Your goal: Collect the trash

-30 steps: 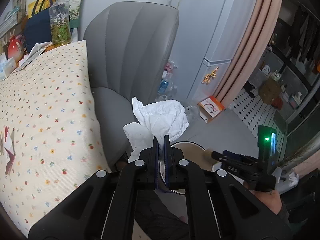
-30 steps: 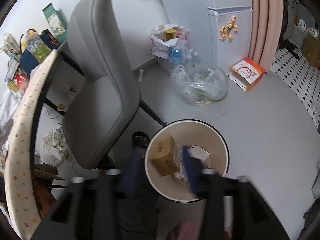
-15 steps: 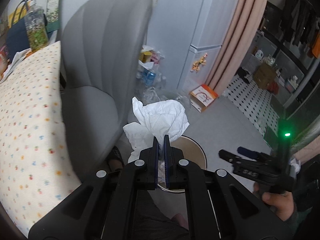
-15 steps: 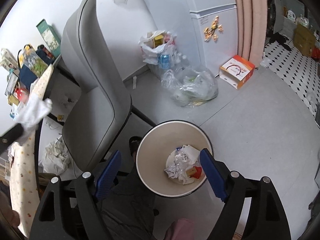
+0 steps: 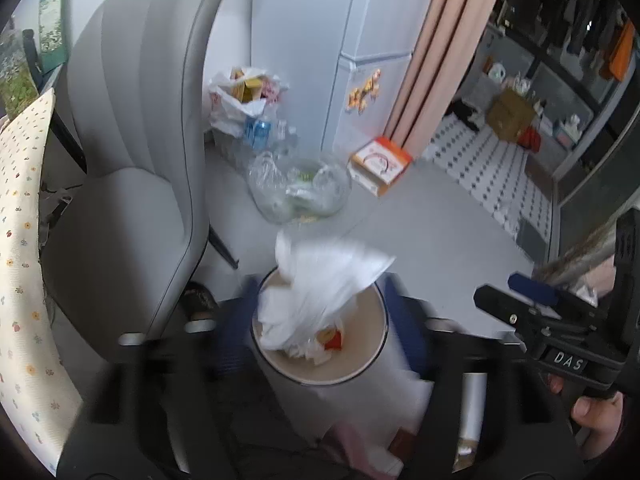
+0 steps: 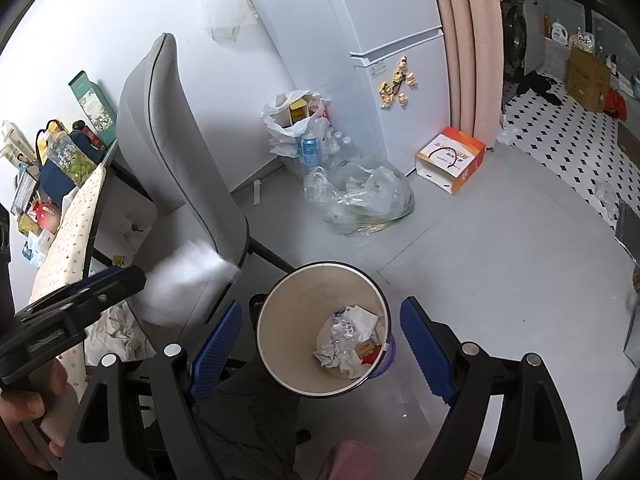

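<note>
Tissue leaving the left tool above the bin

Your left tool (image 5: 320, 312) is opening at this moment. The white tissue (image 5: 320, 288) is between its blurred blue pads (image 5: 404, 320), but they do not press it; it looks already loose and it hangs right above the mouth of the bin (image 5: 376, 360). I think you hold this tool pointing steeply down over the bin so that the tissue falls inside and not on the floor.

Your right tool (image 6: 320, 340) has its fingers wide apart with nothing between them. Through the gap you see the bin (image 6: 280, 320) from above, with crumpled paper and a red scrap at the bottom. The grey chair (image 6: 176, 168) stands just beside the bin. More crumpled paper (image 6: 116, 332) lies on the floor under the bench (image 6: 76, 232), so the collecting is probably not finished.
</note>
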Tool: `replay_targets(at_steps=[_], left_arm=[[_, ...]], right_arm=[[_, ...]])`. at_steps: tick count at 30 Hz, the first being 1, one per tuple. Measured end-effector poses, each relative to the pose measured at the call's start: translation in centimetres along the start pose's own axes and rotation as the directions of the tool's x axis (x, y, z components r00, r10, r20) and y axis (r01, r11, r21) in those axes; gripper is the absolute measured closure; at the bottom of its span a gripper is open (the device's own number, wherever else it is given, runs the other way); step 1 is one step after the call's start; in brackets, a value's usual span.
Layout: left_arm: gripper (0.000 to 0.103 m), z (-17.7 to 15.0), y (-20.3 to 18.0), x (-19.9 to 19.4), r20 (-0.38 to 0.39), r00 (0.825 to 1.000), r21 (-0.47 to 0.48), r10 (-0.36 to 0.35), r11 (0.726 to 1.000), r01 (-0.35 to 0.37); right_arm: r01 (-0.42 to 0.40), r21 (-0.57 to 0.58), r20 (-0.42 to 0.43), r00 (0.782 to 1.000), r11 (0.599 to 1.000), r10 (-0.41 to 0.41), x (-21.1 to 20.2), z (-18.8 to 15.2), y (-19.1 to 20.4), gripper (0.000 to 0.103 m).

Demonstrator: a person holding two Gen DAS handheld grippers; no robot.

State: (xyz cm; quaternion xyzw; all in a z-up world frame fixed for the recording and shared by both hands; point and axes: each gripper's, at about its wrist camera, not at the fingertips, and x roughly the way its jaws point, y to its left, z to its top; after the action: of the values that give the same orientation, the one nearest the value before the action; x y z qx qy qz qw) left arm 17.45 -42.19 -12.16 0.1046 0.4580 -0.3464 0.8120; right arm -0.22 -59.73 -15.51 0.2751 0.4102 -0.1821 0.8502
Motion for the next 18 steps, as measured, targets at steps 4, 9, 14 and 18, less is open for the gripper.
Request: replay_targets(at_steps=[4,9,14,18], left_arm=[[0.013,0.0,0.5,-1.1,0.020,1.000,0.005,0.016,1.000,-0.016],[0.006,0.0,2.4,-3.6,0.086,0.995,-0.034,0.053,0.998,-0.050],[0.006,-0.3,4.6,-6.1,0.130,0.988,-0.072,0.080,0.995,-0.071],[0.006,-0.9,6.5,-8.4,0.182,0.978,-0.106,0.106,0.990,-0.088]], right_arm=[[-0.001,0.000,-0.005,1.000,1.000,0.001,0.1,-0.1,0.2,0.023],[-0.020,-0.024,-0.013,1.000,1.000,0.020,0.5,-0.1,1.8,0.023],[-0.044,-0.069,-0.019,0.999,0.997,0.042,0.4,-0.3,4.0,0.023],[-0.061,-0.095,-0.020,0.998,0.994,0.059,0.2,-0.5,5.6,0.023]])
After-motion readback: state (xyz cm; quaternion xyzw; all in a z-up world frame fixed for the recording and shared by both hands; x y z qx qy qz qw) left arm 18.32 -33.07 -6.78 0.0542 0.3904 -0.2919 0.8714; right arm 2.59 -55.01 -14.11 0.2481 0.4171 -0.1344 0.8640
